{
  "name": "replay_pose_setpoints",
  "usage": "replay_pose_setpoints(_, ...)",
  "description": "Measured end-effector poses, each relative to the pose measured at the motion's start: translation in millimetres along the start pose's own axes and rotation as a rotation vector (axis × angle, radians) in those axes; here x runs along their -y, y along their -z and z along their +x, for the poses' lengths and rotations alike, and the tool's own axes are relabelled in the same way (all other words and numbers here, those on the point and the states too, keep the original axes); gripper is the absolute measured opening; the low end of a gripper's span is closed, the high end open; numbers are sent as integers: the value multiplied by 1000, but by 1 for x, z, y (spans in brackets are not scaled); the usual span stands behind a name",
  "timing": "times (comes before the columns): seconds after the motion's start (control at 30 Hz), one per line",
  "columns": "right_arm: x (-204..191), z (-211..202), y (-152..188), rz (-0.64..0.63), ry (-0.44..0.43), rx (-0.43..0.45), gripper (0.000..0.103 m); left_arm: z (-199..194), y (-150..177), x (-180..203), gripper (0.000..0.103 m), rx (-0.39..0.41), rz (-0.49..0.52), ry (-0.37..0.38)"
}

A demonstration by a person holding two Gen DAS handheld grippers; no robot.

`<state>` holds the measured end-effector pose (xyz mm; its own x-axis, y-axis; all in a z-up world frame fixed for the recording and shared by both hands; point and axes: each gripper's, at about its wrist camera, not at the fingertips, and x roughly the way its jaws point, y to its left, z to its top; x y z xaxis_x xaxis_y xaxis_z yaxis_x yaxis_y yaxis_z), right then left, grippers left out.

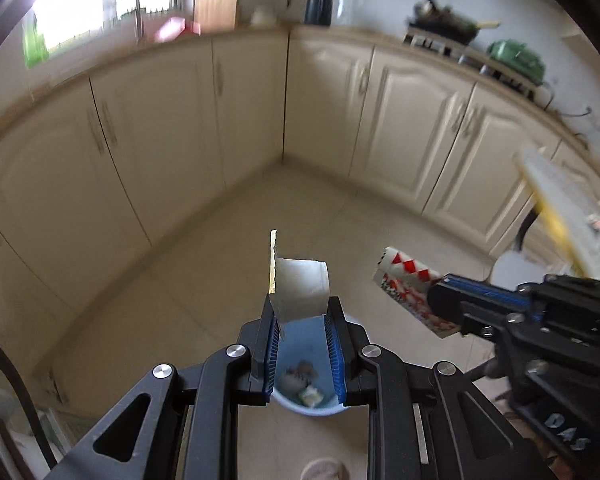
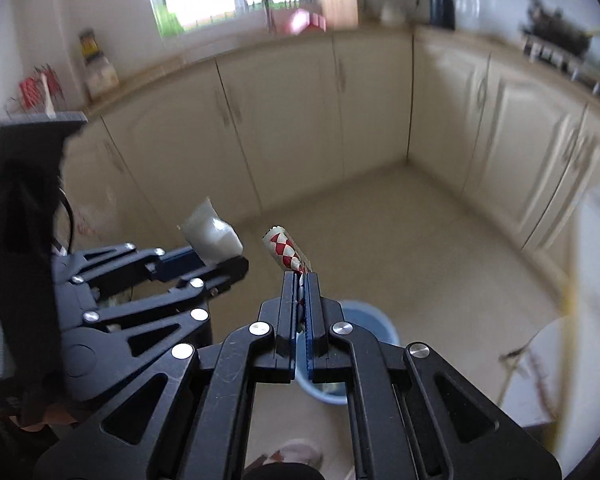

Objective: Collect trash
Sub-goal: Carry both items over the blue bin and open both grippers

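Note:
My left gripper [image 1: 302, 308] is shut on a white carton [image 1: 302, 286] with a torn flap and holds it above a blue trash bin [image 1: 300, 364] on the floor, which has several scraps inside. My right gripper [image 2: 300, 280] is shut on a red-and-white checkered wrapper [image 2: 286, 250] and holds it above the blue bin [image 2: 364, 320]. In the left wrist view the right gripper [image 1: 440, 304] holds the wrapper [image 1: 404, 280] to the right of the carton. In the right wrist view the left gripper [image 2: 224, 260] holds the carton [image 2: 212, 236] to the left.
Cream kitchen cabinets [image 1: 180, 128] wrap around the tiled floor [image 1: 340, 220]. The counter carries a stove with a pan [image 1: 444, 24] and a green pot [image 1: 516, 60]. A table edge [image 1: 560, 208] juts in at right. A shoe [image 2: 296, 454] is below the bin.

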<state>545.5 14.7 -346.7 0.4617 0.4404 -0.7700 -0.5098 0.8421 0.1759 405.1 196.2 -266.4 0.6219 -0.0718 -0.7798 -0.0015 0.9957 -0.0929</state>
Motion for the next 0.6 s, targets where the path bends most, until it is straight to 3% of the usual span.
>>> replay_pose_setpoints(0.3, 72, 162, 55, 182, -84, -277, 4, 163, 10, -21, 18, -295, -46, 65)
replay_pose_setpoints(0.43, 97, 207, 77, 228, -85, -351, 5, 224, 11, -22, 19, -396, -72, 95)
replay_pose_setpoints(0.6, 115, 230, 88, 256, -96, -376, 9, 265, 3, -28, 20, -442, -93, 79)
